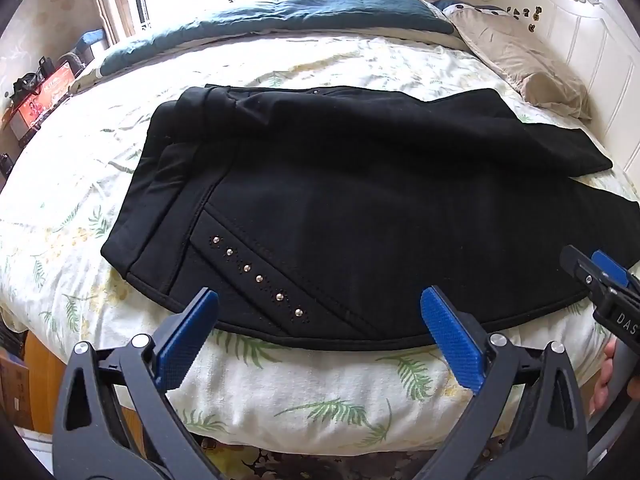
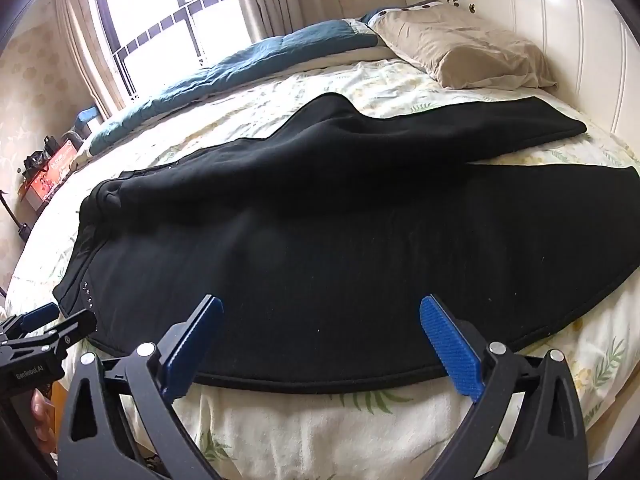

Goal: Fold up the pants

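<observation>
Black pants (image 1: 360, 184) lie spread across the bed, waist end at the left with a slanted pocket trimmed in metal studs (image 1: 260, 280). In the right wrist view the same pants (image 2: 340, 240) stretch to the right, the two legs parting near the headboard. My left gripper (image 1: 320, 304) hovers open over the near hem by the studs, nothing between its blue pads (image 1: 452, 332). My right gripper (image 2: 322, 312) is open too, above the near edge further right, empty. Each gripper shows in the other's view: the right gripper (image 1: 600, 280), the left gripper (image 2: 48, 328).
The bed (image 1: 280, 388) has a cream leaf-print sheet. A teal blanket (image 1: 280, 20) lies along the far side, a tan pillow (image 2: 460, 48) by the white headboard (image 2: 580, 60). A window (image 2: 160, 20) is behind. A red box (image 1: 44, 104) sits at the left.
</observation>
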The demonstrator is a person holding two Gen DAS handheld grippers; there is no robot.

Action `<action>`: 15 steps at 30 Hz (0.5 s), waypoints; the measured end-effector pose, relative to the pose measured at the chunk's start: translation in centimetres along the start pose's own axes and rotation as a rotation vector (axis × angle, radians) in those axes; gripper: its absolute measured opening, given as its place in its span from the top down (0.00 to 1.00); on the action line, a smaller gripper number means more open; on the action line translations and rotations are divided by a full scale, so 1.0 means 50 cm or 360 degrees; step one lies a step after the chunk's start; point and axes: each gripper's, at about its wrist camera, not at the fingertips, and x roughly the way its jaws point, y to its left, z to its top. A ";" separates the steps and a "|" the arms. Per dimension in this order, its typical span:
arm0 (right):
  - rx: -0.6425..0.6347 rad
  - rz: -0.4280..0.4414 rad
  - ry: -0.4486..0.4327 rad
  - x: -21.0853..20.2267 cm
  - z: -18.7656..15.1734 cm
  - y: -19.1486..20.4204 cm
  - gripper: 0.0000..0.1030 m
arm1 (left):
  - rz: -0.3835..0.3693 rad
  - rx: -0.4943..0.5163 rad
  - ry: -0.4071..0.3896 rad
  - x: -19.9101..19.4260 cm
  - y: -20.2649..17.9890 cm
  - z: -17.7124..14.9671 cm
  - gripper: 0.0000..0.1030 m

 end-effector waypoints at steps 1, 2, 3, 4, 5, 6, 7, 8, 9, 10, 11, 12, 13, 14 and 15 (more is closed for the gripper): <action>-0.0001 0.0003 0.0002 -0.001 0.000 0.000 0.05 | 0.0002 0.0000 0.0000 0.000 0.002 -0.001 0.02; -0.0007 0.0003 0.0006 0.000 -0.001 0.002 0.05 | 0.0007 0.0001 0.0001 0.000 0.004 -0.001 0.02; -0.0012 0.0002 0.0007 0.000 -0.003 0.003 0.05 | 0.0006 0.0000 0.0002 0.000 0.004 -0.001 0.02; -0.0018 0.0002 0.0011 0.001 -0.004 0.006 0.05 | 0.0006 -0.0002 0.0002 0.000 0.004 -0.001 0.02; -0.0022 0.0002 0.0015 0.001 -0.004 0.009 0.05 | 0.0009 -0.0003 0.0001 0.000 0.004 -0.001 0.02; -0.0027 0.0002 0.0019 0.002 -0.005 0.010 0.05 | 0.0008 -0.0006 0.0000 -0.001 0.006 -0.001 0.02; -0.0030 0.0002 0.0020 0.002 -0.005 0.011 0.05 | 0.0004 -0.0009 0.0001 -0.001 0.007 -0.001 0.02; -0.0031 0.0004 0.0021 0.002 -0.007 0.012 0.05 | 0.0000 -0.0011 0.0003 0.000 0.009 -0.002 0.02; -0.0031 0.0004 0.0024 0.003 -0.006 0.015 0.05 | 0.0000 -0.0012 0.0004 0.000 0.011 -0.002 0.02; -0.0032 0.0003 0.0026 0.004 -0.006 0.016 0.05 | 0.0001 -0.0015 0.0005 0.001 0.011 -0.001 0.02; -0.0033 0.0003 0.0029 0.004 -0.006 0.016 0.05 | -0.0003 -0.0017 0.0006 0.001 0.013 -0.001 0.02; -0.0032 0.0004 0.0030 0.004 -0.007 0.017 0.05 | -0.0002 -0.0016 0.0006 0.001 0.012 -0.001 0.02; -0.0031 0.0006 0.0032 0.005 -0.007 0.018 0.05 | -0.0002 -0.0016 0.0006 0.001 0.012 -0.001 0.02; -0.0029 0.0005 0.0032 0.005 -0.008 0.020 0.05 | 0.0000 -0.0018 0.0005 0.001 0.013 -0.001 0.02; -0.0029 0.0006 0.0034 0.005 -0.008 0.020 0.05 | -0.0002 -0.0018 0.0006 0.001 0.013 -0.001 0.02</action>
